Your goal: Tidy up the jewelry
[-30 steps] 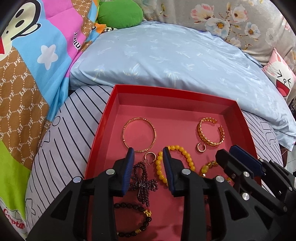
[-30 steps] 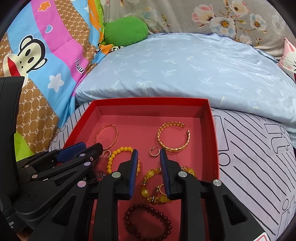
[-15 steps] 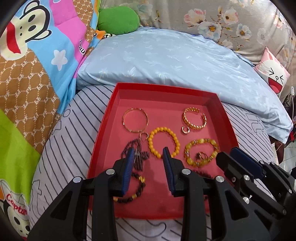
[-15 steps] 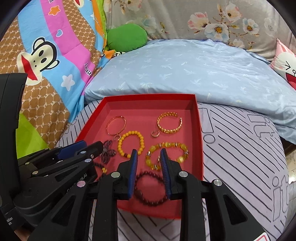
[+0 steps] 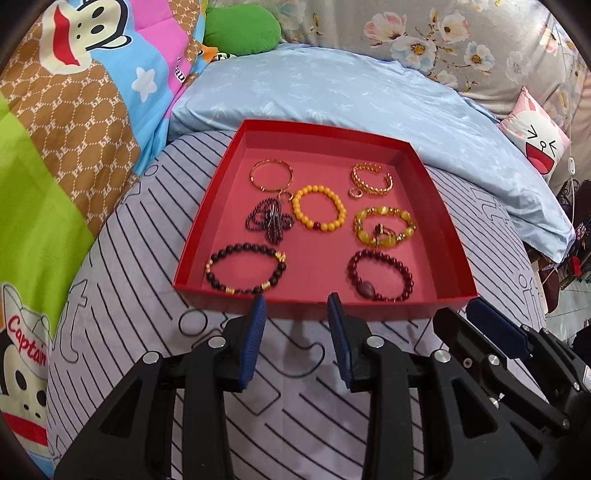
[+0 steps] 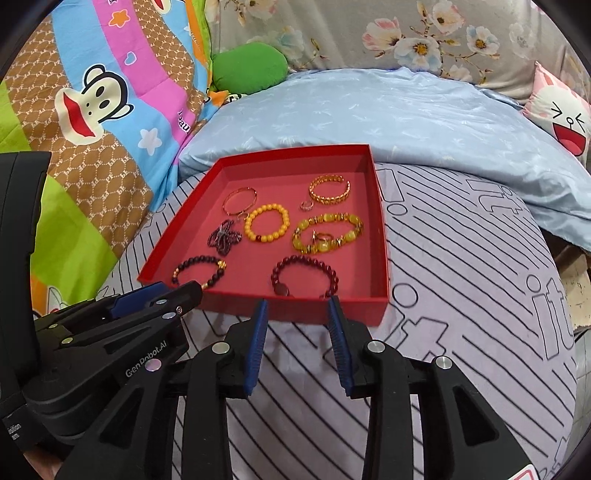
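Observation:
A red tray (image 5: 448, 229) (image 6: 380, 229) lies on a striped cushion and holds several pieces of jewelry: a thin gold bangle (image 5: 272, 175), a gold chain cuff (image 5: 371, 179), a yellow bead bracelet (image 5: 319, 213), a dark beaded knot (image 5: 270, 221), an amber bracelet (image 5: 384, 227), a dark bead bracelet (image 5: 245, 271) and a dark red bracelet (image 5: 380, 276). My left gripper (image 5: 297, 306) is open and empty, just short of the tray's near wall. My right gripper (image 6: 295, 308) is open and empty, beside the left one (image 6: 155, 295).
The striped cushion (image 5: 122, 295) lies on a bed. A pale blue pillow (image 5: 332, 88) is behind the tray. A cartoon quilt (image 5: 55, 129) and a green plush (image 5: 240, 29) are at left, a pink cartoon pillow (image 5: 539, 144) at right.
Both grippers have pulled back and up from over the tray to short of its near wall. The whole tray and all the jewelry now show. Both stay open and empty.

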`<action>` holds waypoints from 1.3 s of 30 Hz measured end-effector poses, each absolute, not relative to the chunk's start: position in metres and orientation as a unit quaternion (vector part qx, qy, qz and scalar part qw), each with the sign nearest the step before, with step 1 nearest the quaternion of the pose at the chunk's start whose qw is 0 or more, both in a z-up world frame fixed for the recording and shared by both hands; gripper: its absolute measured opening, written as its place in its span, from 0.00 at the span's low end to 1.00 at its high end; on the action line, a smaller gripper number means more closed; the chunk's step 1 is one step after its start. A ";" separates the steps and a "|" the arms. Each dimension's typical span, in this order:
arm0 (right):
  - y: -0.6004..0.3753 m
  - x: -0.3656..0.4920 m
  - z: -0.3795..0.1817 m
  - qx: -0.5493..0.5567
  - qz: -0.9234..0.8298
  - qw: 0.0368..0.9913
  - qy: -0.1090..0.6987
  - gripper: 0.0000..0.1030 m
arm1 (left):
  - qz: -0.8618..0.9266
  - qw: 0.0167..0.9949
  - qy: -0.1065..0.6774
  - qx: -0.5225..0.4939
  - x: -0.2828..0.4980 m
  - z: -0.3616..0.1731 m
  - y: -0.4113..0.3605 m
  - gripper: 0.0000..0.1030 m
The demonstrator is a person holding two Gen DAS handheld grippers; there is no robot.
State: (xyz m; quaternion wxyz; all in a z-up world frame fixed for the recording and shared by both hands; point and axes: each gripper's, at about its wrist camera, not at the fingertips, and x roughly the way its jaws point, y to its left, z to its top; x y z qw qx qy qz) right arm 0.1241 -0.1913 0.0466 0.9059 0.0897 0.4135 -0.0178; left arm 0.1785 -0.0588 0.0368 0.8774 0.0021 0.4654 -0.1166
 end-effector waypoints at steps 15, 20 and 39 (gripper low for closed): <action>-0.188 0.105 0.042 0.084 -0.024 0.906 0.415 0.35 | -0.093 0.886 0.454 0.032 0.153 0.035 -0.057 0.39; -0.191 0.104 0.041 0.089 -0.035 0.905 0.414 0.43 | -0.078 0.889 0.451 0.035 0.154 0.035 -0.054 0.50; -0.206 0.101 0.037 0.090 -0.070 0.903 0.414 0.82 | -0.038 0.893 0.447 0.040 0.156 0.034 -0.040 0.86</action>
